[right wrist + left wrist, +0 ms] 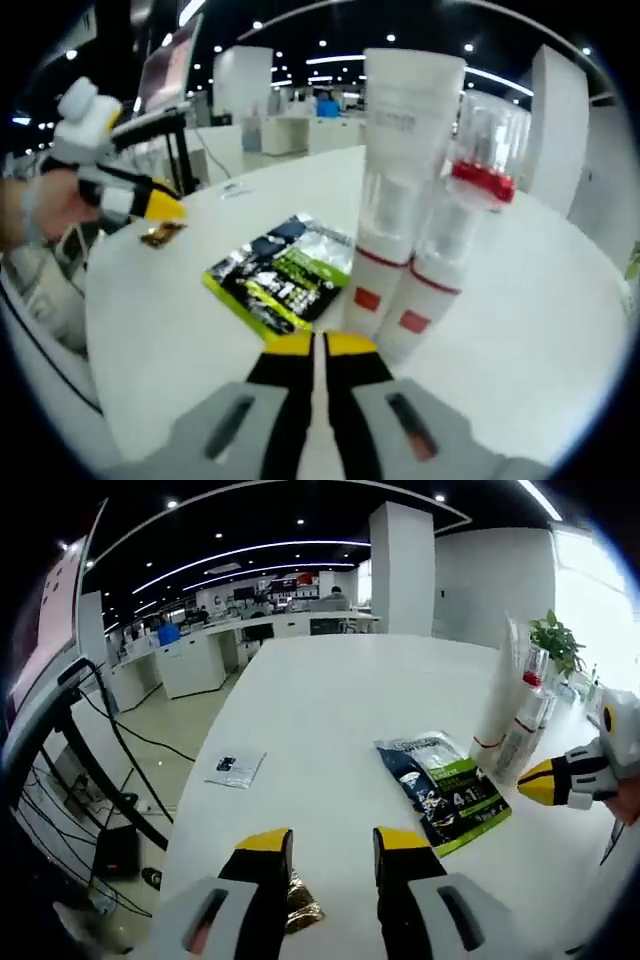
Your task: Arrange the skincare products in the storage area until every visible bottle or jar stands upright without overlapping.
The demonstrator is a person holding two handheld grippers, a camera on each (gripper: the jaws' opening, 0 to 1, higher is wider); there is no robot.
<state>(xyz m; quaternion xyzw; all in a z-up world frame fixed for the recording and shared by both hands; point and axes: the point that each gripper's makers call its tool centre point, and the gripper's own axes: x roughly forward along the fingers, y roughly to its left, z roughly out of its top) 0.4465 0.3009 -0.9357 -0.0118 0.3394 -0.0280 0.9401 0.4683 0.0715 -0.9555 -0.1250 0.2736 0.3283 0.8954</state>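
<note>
Two white tubes (400,190) stand upright side by side, touching, just ahead of the right gripper (320,345), jaws closed and empty. Left gripper (332,842): jaws apart, empty. A green sachet (280,275) lies flat, left-forward; task appears nearly complete

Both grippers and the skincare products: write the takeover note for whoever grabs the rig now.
Left gripper: open, empty, over the white table near a small gold wrapper.
Right gripper: shut, empty, pointing at the products.
White tube and clear-capped bottle stand upright, close side by side; whether they touch is unclear.
Green sachet lies flat beside them.
Done: both containers upright.
Left: check the spacing, keep everything in sight.
</note>
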